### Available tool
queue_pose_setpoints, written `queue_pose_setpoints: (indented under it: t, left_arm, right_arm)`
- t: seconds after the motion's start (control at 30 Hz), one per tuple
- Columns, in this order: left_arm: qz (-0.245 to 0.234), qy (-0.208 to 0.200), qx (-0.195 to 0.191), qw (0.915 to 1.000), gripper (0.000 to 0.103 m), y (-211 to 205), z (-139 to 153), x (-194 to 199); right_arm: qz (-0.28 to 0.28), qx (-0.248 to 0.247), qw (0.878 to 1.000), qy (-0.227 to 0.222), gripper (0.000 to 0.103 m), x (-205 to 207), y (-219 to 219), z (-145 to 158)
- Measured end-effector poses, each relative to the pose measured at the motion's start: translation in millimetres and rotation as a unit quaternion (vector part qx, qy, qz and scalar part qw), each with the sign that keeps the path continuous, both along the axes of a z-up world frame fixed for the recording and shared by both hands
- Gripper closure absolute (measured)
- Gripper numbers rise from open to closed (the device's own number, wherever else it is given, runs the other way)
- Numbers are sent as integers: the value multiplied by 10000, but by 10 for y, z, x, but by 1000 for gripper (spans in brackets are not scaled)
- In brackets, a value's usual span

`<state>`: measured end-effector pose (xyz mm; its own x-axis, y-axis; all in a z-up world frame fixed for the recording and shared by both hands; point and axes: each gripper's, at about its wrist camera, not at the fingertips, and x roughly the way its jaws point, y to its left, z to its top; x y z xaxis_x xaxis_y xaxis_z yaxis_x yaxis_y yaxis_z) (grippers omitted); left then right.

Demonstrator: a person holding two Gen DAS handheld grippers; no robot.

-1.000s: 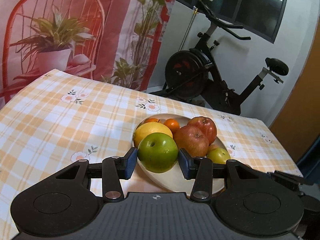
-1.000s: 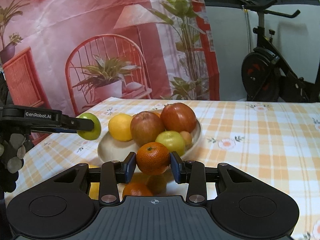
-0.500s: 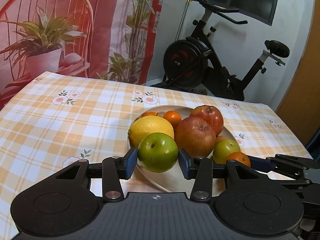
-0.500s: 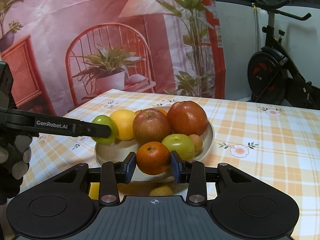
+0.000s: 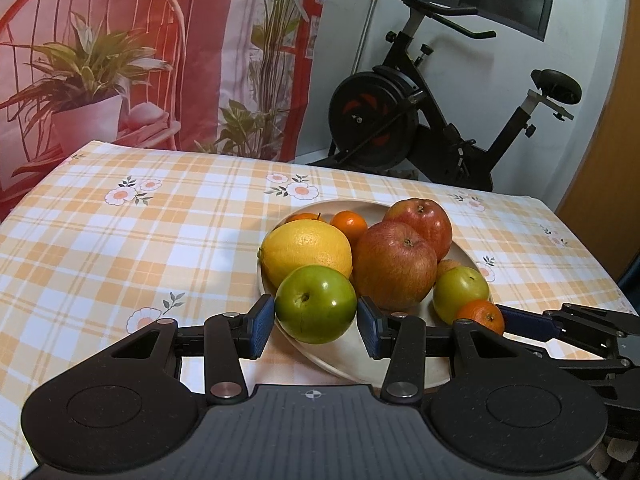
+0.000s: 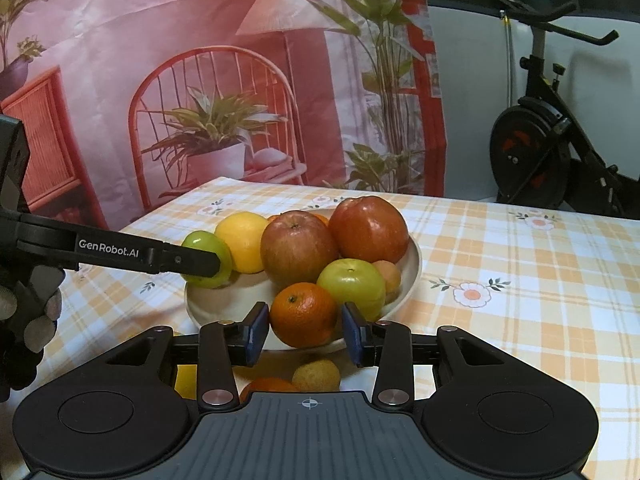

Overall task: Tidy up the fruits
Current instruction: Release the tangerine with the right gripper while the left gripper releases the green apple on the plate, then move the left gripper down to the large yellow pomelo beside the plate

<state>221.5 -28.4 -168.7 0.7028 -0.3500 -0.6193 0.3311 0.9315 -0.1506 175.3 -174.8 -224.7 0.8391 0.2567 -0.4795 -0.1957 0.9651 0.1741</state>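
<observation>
A cream plate (image 5: 344,364) on the checked tablecloth holds a lemon (image 5: 306,248), two red apples (image 5: 394,266), a green apple (image 5: 460,292) and small tangerines. My left gripper (image 5: 316,320) is shut on another green apple (image 5: 316,304) at the plate's near-left rim; the right wrist view shows this apple (image 6: 208,258) beside the lemon. My right gripper (image 6: 306,332) brackets a tangerine (image 6: 303,314) resting at the plate's (image 6: 414,256) front rim. A thin gap shows at its pads, so it is open.
Loose on the cloth under my right gripper lie a small tan fruit (image 6: 316,376) and an orange (image 6: 268,386). A gloved hand (image 6: 28,312) holds the left gripper. An exercise bike (image 5: 420,120) stands behind the table, and a printed backdrop hangs at the left.
Both grippers have come in over the plate with their fruit. The tangerine now rests at the plate's rim, and the right pads have parted slightly from it. The left still grips its apple.
</observation>
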Motion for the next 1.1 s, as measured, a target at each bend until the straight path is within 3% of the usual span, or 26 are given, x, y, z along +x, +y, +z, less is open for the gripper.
queue_pose_setpoints:
  t: [0.7, 1.1]
  left_arm:
    - [234, -19, -51, 9997, 54, 84, 88, -145]
    - [305, -150, -140, 9993, 54, 102, 181, -524]
  right_arm:
    - [-482, 310, 9983, -139, 64, -389, -193, -41]
    - [-394, 216, 9988, -217, 63, -559, -146, -57]
